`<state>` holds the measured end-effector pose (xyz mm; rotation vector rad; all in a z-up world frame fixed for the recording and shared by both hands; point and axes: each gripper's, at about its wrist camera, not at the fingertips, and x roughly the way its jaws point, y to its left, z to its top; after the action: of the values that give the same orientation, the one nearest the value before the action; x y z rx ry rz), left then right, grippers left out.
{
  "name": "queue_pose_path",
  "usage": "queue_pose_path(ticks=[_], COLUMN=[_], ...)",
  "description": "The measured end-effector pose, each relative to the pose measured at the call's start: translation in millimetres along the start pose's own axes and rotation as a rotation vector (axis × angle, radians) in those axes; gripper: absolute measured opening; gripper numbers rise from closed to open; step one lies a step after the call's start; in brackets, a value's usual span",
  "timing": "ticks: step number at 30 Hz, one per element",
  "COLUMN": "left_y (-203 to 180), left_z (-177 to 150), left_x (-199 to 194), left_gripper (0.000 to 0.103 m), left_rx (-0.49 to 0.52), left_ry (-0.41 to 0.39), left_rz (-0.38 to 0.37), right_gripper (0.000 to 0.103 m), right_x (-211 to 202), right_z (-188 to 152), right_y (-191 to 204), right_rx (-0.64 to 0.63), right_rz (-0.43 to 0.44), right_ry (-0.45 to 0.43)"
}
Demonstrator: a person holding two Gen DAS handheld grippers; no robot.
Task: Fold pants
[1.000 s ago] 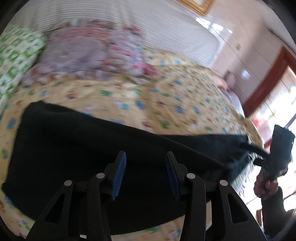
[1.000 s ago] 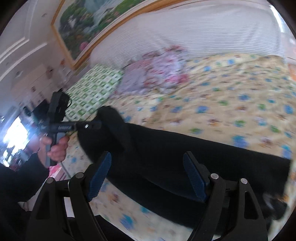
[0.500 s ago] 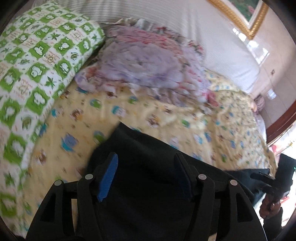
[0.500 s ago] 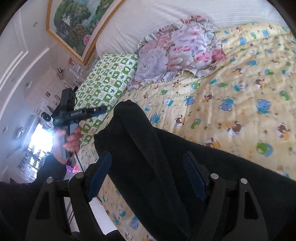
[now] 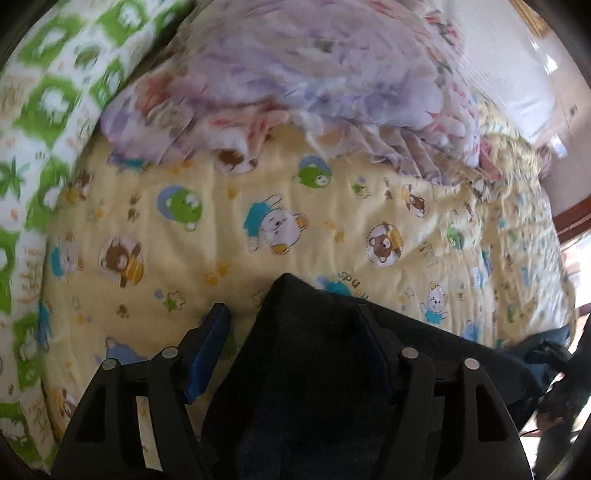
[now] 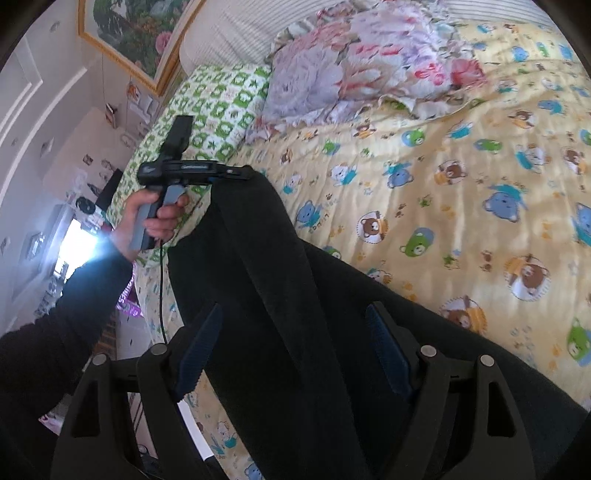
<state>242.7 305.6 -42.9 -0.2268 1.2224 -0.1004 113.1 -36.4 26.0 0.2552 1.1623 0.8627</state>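
Note:
The black pants (image 6: 295, 314) lie along the near edge of the bed, and one end of them shows in the left wrist view (image 5: 314, 369). My left gripper (image 5: 291, 350) has its blue pads wide apart, with that raised end of the pants between them. From the right wrist view the left gripper (image 6: 236, 171) sits at the top of a lifted peak of fabric, and whether it grips the cloth is unclear. My right gripper (image 6: 291, 350) is open, with its fingers either side of the pants fabric.
The bed has a yellow cartoon-print sheet (image 6: 443, 184). A green-and-white pillow (image 5: 40, 110) and a floral purple pillow (image 5: 295, 81) lie at the head. A striped headboard (image 6: 236, 33) and a framed painting (image 6: 129, 33) stand behind. A doorway shows at the right (image 5: 576, 236).
My left gripper has moved toward the pillows, and the pants end has risen into a peak. My right gripper stays open over the fabric.

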Motion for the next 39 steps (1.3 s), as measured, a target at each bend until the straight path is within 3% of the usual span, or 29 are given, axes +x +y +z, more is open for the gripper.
queue_pose_path(ticks=[1, 2, 4, 7, 10, 20, 26, 30, 33, 39], left_y=[-3.7, -6.4, -12.9, -18.1, -20.7, -30.3, -34.9, -33.1, -33.0, -16.2], left_z=[-1.7, -3.8, -10.0, -22.5, -37.6, -106.9, -149.9, -167.1, -176.7, -194.0], left_x=[-2.4, -5.3, -12.6, -29.7, -56.0, -135.7, -145.4, -142.0, -138.9, -132.0], left_gripper=[0.046, 0.043, 0.039, 0.038, 0.037, 0.036, 0.036, 0.037, 0.037, 0.044], left_rx=[0.017, 0.028, 0.046, 0.05, 0.04, 0.017, 0.042, 0.036, 0.034, -0.01], left_ry=[-0.009, -0.022, -0.054, -0.102, -0.167, -0.413, -0.546, -0.641, -0.665, -0.641], left_rz=[-0.008, -0.005, 0.006, 0.013, -0.011, -0.092, -0.081, -0.072, -0.059, -0.05], right_gripper=[0.08, 0.078, 0.05, 0.022, 0.012, 0.008, 0.008, 0.008, 0.008, 0.008], right_x=[3.4, 6.8, 12.2, 21.9, 18.0, -23.1, -36.5, -24.2, -13.4, -1.6], right_z=[0.2, 0.2, 0.1, -2.3, -5.7, -21.3, -43.2, -58.1, -65.8, -74.3], right_y=[1.0, 2.5, 5.4, 5.2, 9.6, 47.4, 69.1, 78.0, 81.8, 89.8], right_rx=[-0.009, -0.022, -0.048, -0.052, -0.07, -0.179, -0.268, -0.326, -0.36, -0.426], right_rz=[-0.002, -0.009, -0.022, -0.025, -0.049, -0.033, -0.054, -0.132, -0.172, -0.241], right_ry=[0.006, 0.012, 0.023, 0.057, 0.042, -0.057, -0.086, -0.07, -0.056, -0.045])
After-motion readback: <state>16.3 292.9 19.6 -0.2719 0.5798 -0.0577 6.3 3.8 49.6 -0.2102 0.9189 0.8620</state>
